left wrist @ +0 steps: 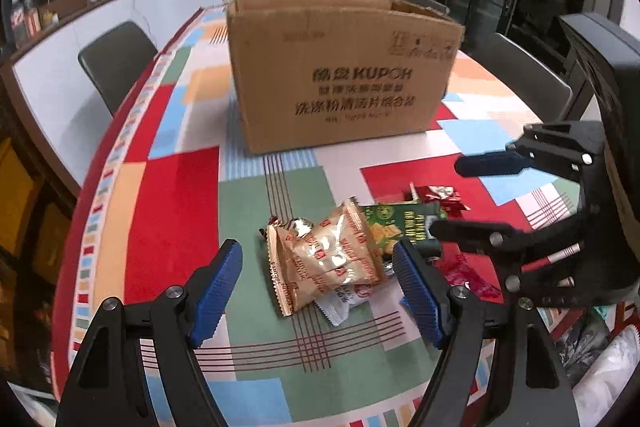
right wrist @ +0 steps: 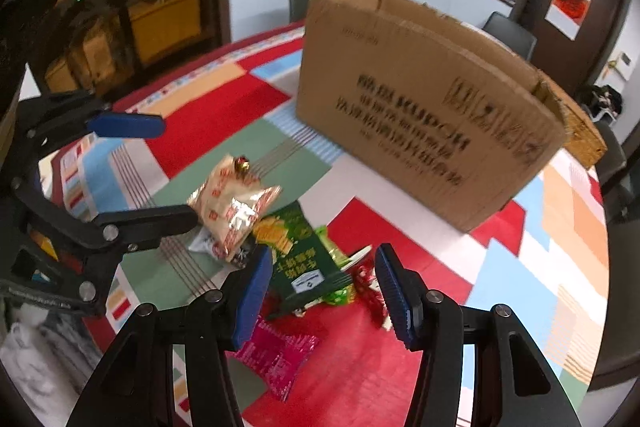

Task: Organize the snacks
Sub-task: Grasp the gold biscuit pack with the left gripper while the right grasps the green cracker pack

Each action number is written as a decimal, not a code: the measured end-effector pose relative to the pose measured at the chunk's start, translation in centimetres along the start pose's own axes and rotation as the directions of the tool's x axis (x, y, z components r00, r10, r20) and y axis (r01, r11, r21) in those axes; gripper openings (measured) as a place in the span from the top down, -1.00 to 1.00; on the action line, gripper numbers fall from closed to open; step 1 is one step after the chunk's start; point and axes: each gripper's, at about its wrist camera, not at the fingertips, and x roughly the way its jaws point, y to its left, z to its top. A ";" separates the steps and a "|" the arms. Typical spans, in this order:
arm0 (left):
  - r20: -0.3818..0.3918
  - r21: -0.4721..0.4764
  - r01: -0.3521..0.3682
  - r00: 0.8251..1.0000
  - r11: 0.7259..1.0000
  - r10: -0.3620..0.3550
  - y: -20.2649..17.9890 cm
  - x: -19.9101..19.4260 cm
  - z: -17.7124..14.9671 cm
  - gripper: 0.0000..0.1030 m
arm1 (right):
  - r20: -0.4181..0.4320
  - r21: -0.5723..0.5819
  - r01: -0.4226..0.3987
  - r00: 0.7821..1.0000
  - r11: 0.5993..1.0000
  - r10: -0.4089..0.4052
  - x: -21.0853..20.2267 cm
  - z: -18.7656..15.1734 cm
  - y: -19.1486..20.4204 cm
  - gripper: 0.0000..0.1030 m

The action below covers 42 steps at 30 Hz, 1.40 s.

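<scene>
A pile of snack packets lies on the patterned tablecloth. Gold foil packets (left wrist: pixel 328 255) (right wrist: pixel 232 211) sit on top at the left, a green packet (left wrist: pixel 404 223) (right wrist: pixel 300 259) beside them, small red wrapped sweets (left wrist: pixel 440 199) (right wrist: pixel 370 287) to the right, and a pink packet (right wrist: pixel 280 355) nearest. An open cardboard box (left wrist: pixel 340 67) (right wrist: pixel 424 115) stands behind the pile. My left gripper (left wrist: pixel 318 291) is open and empty, its fingers either side of the gold packets. My right gripper (right wrist: pixel 320 295) is open and empty, above the green packet; it also shows in the left wrist view (left wrist: pixel 472 195).
The round table (left wrist: pixel 168 187) has dark chairs (left wrist: pixel 112 63) around it. A counter and shelves with clutter run along the far wall. Yellow crates (right wrist: pixel 164 23) stand on shelving at the left. Crumpled plastic bags (left wrist: pixel 600 355) lie at the table's near right edge.
</scene>
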 end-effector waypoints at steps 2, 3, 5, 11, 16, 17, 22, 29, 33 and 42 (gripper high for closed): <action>-0.013 -0.016 0.012 1.000 1.000 -0.012 0.5 0.7 0.0 -0.50 | -0.021 -0.015 -0.013 1.000 1.000 0.012 0.7 -0.1 0.2 -0.05; -0.019 -0.022 0.015 1.000 1.000 -0.016 0.7 1.0 0.0 -0.50 | -0.031 -0.022 -0.013 0.999 1.000 0.012 1.1 -0.1 0.3 -0.05; -0.033 -0.027 0.032 0.999 0.999 -0.033 1.1 1.7 0.0 -0.50 | -0.045 -0.036 -0.021 0.999 0.999 0.019 1.7 -0.1 0.6 -0.05; -0.061 -0.063 0.078 0.995 0.995 -0.082 1.8 3.4 -0.2 -0.50 | -0.075 -0.063 -0.052 0.996 0.997 0.047 2.9 0.2 1.0 -0.05; -0.077 -0.097 0.118 0.989 0.988 -0.126 2.3 4.8 -0.2 -0.49 | -0.088 -0.082 -0.051 0.995 0.995 0.043 3.8 0.5 1.1 -0.05; -0.079 -0.102 0.119 0.989 0.988 -0.128 2.3 5.0 -0.3 -0.49 | -0.091 -0.084 -0.054 0.995 0.995 0.046 3.9 0.5 1.2 -0.05; -0.087 -0.136 0.146 0.983 0.980 -0.159 2.7 5.8 -0.4 -0.49 | -0.099 -0.091 -0.054 0.994 0.994 0.045 4.5 0.7 1.1 -0.05; -0.087 -0.180 0.188 0.975 0.965 -0.206 3.2 6.1 -0.8 -0.20 | -0.120 -0.081 -0.087 0.990 0.993 0.077 5.5 0.9 0.9 -0.05; -0.074 -0.190 0.197 0.974 0.962 -0.214 3.2 5.6 -0.9 0.04 | -0.129 -0.084 -0.106 0.987 0.991 0.094 6.3 1.1 1.2 -0.05; -0.059 -0.180 0.174 0.980 0.968 -0.188 2.7 4.5 -1.1 0.17 | -0.146 -0.099 -0.091 0.986 0.991 0.076 7.5 1.2 1.5 -0.06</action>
